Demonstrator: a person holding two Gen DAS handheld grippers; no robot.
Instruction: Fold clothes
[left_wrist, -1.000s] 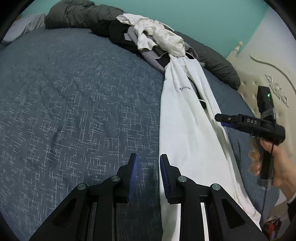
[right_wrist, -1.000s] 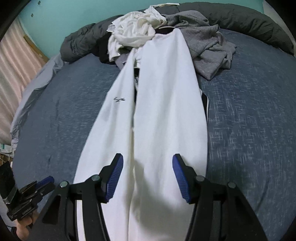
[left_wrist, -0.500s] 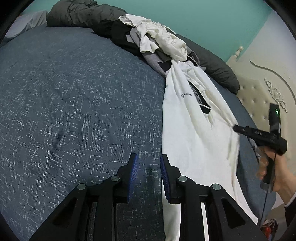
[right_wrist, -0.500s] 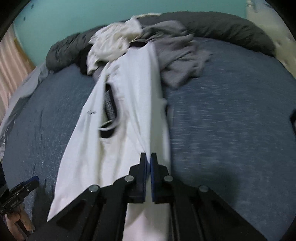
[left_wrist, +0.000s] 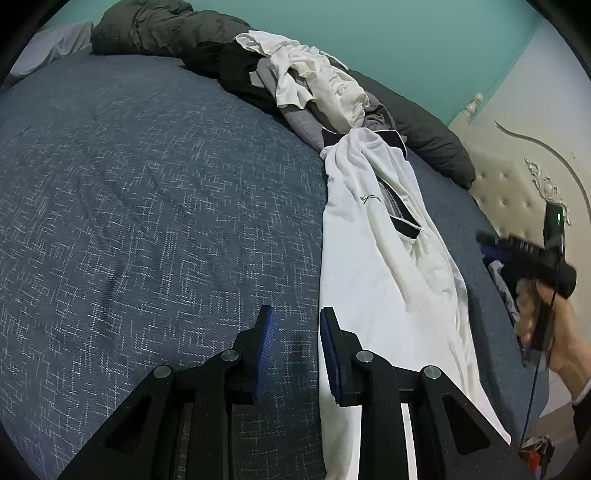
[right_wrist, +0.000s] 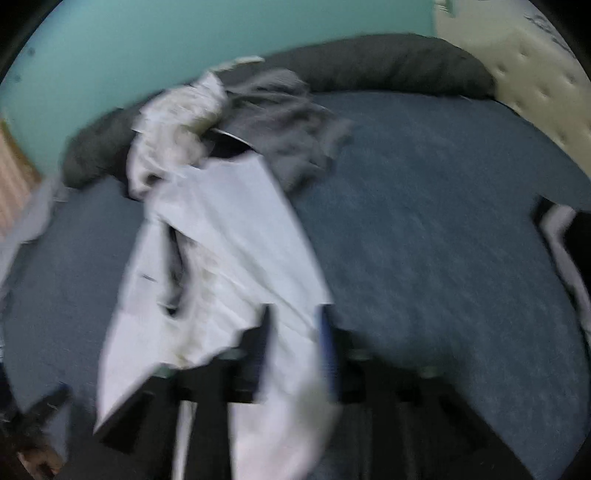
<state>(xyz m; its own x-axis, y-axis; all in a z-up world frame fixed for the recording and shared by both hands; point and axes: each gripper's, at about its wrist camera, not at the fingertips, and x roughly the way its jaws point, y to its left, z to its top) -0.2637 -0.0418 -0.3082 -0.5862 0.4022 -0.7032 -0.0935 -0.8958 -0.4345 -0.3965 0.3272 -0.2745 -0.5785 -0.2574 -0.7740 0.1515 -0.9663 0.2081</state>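
White garment (left_wrist: 388, 266): lies stretched lengthwise on the bed (left_wrist: 147, 184), far end touching the heap of clothes (left_wrist: 314, 85), middle rumpled, one dark-lined opening gaping.

Right gripper (right_wrist: 295, 343): fingers apart and opening, white cloth in the gap near the garment's right edge; too blurred to tell whether the pads press on it.

Left gripper (left_wrist: 293, 347): hovers just beside the garment's left edge, fingers (left_wrist: 264, 347) narrowly apart, holding nothing.

Looks like the spreading and smoothing step, with no fold made yet.

Next calls for flattening the rumpled middle, then gripping matching edges with both hands.
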